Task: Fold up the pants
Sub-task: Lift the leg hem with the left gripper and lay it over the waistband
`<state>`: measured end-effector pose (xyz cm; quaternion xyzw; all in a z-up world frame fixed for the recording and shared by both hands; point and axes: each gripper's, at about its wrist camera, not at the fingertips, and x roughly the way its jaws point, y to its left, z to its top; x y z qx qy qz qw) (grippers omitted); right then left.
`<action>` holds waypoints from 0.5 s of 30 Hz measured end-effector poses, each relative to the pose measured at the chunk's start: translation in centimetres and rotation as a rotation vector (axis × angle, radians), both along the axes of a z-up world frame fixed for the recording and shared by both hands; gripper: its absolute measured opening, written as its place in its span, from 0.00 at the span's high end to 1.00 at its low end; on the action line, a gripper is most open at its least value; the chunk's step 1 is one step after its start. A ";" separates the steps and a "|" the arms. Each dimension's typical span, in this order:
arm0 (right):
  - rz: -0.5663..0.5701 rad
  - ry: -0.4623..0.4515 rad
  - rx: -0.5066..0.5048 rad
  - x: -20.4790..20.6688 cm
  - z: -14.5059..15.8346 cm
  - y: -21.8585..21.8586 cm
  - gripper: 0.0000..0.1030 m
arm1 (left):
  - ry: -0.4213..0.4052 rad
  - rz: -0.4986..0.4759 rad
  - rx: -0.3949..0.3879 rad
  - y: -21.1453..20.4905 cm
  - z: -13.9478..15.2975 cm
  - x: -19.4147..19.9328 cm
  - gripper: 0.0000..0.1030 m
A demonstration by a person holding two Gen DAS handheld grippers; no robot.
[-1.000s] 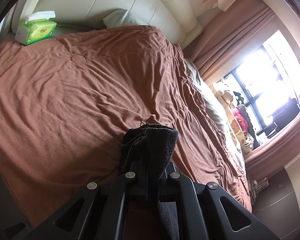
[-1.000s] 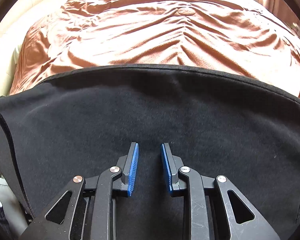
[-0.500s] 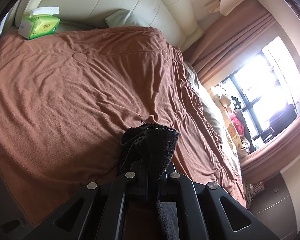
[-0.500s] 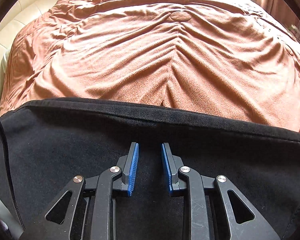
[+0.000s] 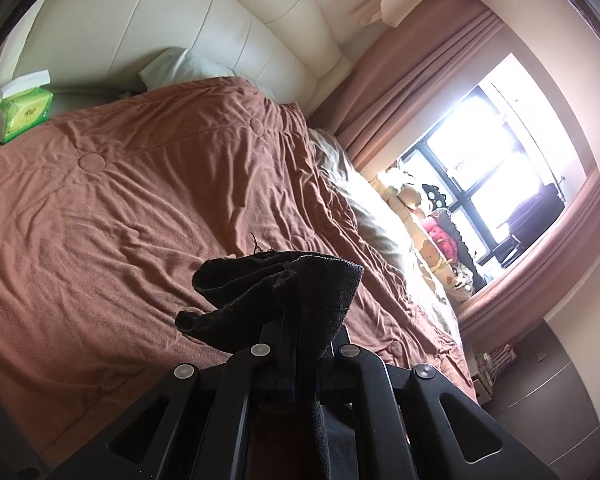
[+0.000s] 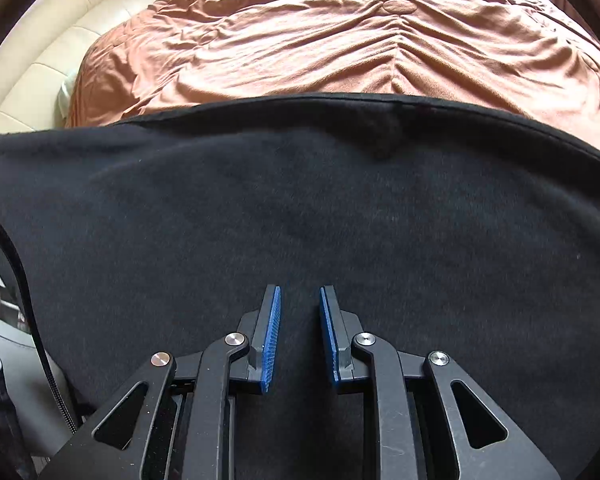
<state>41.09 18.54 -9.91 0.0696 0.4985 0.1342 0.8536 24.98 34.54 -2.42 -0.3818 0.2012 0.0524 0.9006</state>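
Above a rumpled brown bedspread [image 5: 148, 216], the left gripper [image 5: 296, 320] is pressed tight on a bunched end of the black pants [image 5: 284, 292], whose thick, fuzzy cloth folds over the fingertips in a limp hood with a frayed thread sticking up from its top edge. Beyond that clamp and off to its left, a green tissue box [image 5: 20, 114] sits by a cream padded headboard [image 5: 220, 28]; to its right, a bright window [image 5: 496, 152] glares behind pink curtains [image 5: 416, 76]. Under the right gripper [image 6: 299, 336], the pants [image 6: 300, 208] lie as one broad, smooth, matte-black sheet with a stitched hem curving across ahead of the fingertips, the bedspread [image 6: 340, 40] showing past it. Its blue-padded jaws are closing, a narrow gap between them, nothing pinched, the cloth directly beneath.
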 end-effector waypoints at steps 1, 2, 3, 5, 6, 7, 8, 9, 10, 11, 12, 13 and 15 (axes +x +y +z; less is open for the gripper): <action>0.006 0.002 0.010 -0.6 0.0 -0.1 0.83 | -0.007 -0.007 0.008 -0.4 0.6 0.2 0.95; 0.011 0.003 0.022 -1.3 0.2 -0.8 0.83 | -0.013 -0.014 0.015 -0.9 1.2 0.4 0.95; 0.010 0.003 0.036 -2.1 0.2 -1.2 0.83 | -0.019 -0.021 0.024 -1.3 1.8 0.5 0.95; 0.013 0.016 0.067 -3.3 0.1 -1.8 0.83 | -0.029 -0.031 0.040 -2.2 2.9 0.8 0.95; 0.016 0.019 0.079 -3.8 0.0 -2.0 0.83 | -0.033 -0.036 0.047 -2.8 3.4 0.9 0.95; 0.020 0.018 0.084 -4.4 0.0 -2.2 0.82 | -0.038 -0.042 0.050 -3.2 3.9 1.1 0.95; 0.022 0.017 0.089 -4.9 0.0 -2.4 0.82 | -0.042 -0.049 0.054 -3.7 4.3 1.2 0.95; 0.025 0.020 0.098 -5.3 -0.1 -2.7 0.83 | -0.046 -0.056 0.060 -4.2 4.8 1.4 0.95; 0.027 0.020 0.106 -5.7 -0.1 -3.0 0.83 | -0.051 -0.063 0.066 -4.7 5.2 1.6 0.95; 0.026 0.016 0.115 -6.2 0.1 -3.3 0.83 | -0.056 -0.071 0.073 -5.2 5.7 1.7 0.95; 0.022 0.009 0.131 -6.5 0.4 -3.8 0.83 | -0.063 -0.078 0.079 -5.7 6.3 1.9 0.95; 0.016 -0.006 0.153 -7.0 0.9 -4.4 0.83 | -0.071 -0.088 0.082 -6.3 6.9 2.1 0.95; 0.005 -0.043 0.181 -7.7 2.2 -6.2 0.83 | -0.086 -0.117 0.081 -7.7 8.0 2.6 0.95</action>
